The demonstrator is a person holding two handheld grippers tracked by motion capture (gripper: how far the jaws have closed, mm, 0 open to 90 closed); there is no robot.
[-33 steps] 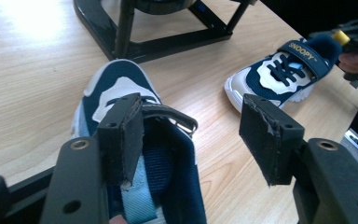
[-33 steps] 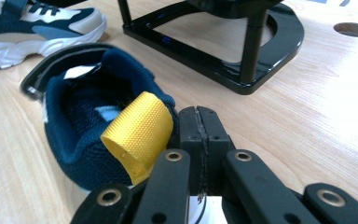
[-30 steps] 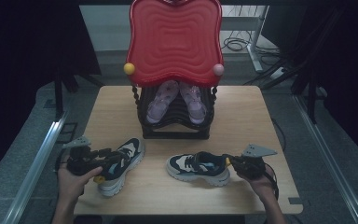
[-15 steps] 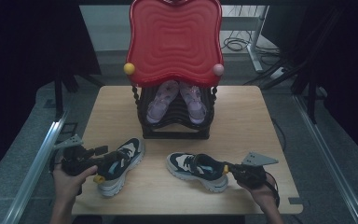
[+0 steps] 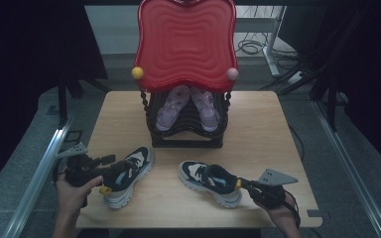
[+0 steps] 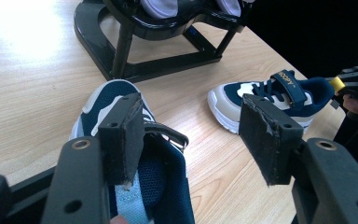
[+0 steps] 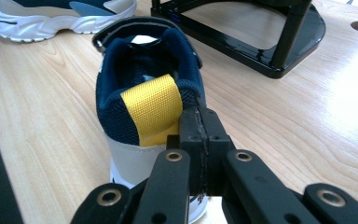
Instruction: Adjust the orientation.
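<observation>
**Two navy sneakers on the surface, a gripper at each heel**

The left sneaker (image 5: 127, 174) lies at the near left of the wooden surface (image 5: 258, 134), toe pointing far-right. The left gripper (image 6: 191, 140) hangs over its heel with jaws spread wide, one pad just above the collar, nothing clamped. The right sneaker (image 5: 209, 181) lies near centre-right, apart from the first. The right gripper (image 7: 200, 128) sits at its heel, jaws pressed together beside the yellow pull tab (image 7: 154, 108); whether fabric is pinched cannot be told. The black rack (image 5: 186, 130), holding pale shoes (image 5: 188, 105), stands farther back.
</observation>
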